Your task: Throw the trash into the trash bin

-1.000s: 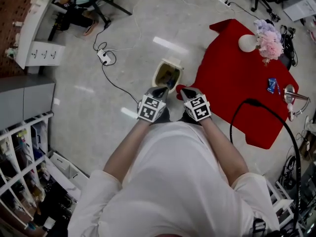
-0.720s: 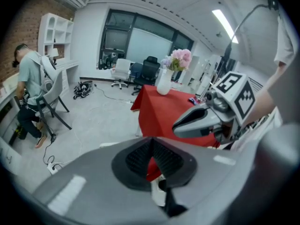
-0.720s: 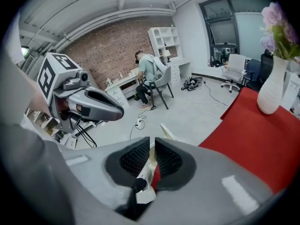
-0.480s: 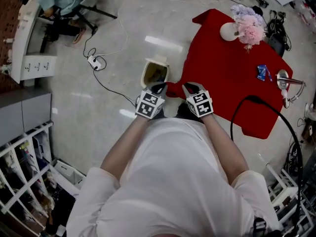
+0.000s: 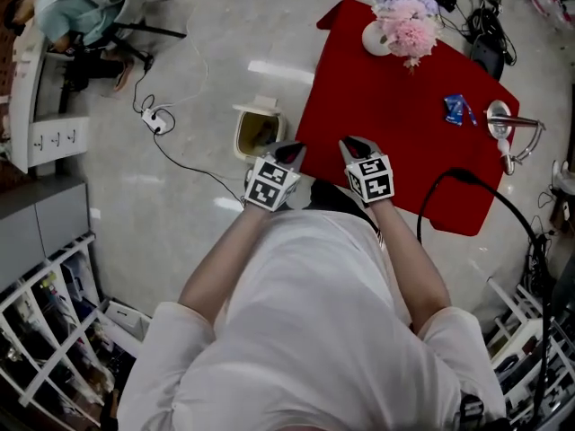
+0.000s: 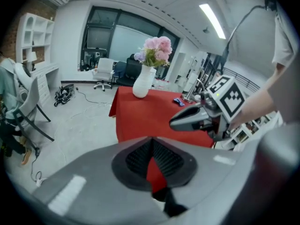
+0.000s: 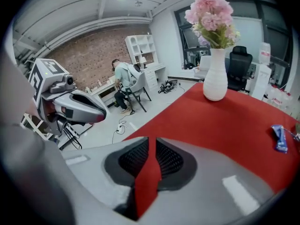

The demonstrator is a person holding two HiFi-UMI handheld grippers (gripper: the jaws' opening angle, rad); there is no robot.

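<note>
- Pale glossy floor (image 5: 180, 196) all round, and both tools hang at the near left part of the red-clothed table (image 5: 404, 124), angled down and forward.
- Over to the left gripper (image 5: 289, 153): jaws together at the tips, nothing in them.
- Now the right gripper (image 5: 350, 144): its jaws have just been opening, they stand at a narrow slit, and only red cloth shows through the gap.
- The trash looks to be the small blue crinkled wrapper (image 5: 456, 108), lying flat toward the table's right side, well beyond the right gripper.
- My read is that this is the reach for the pick. The right gripper is the nearer one. It wants wider jaws before it arrives, then a low approach so the pads close on the wrapper and don't push it along the cloth.
- Mind the silver metal stand (image 5: 508, 124) at the table's right edge, just beside the wrapper.
- The cream plastic trash bin (image 5: 241, 133) stands open on the floor just off the table's left edge, so it should be a short carry.
- At the table's far corner is a white vase of pink flowers (image 5: 395, 30), well apart from the wrapper.
- Left of the table lies a white power strip (image 5: 153, 119) with its cable, and further off is a seated person (image 5: 63, 7) at a white desk (image 5: 56, 137).
</note>
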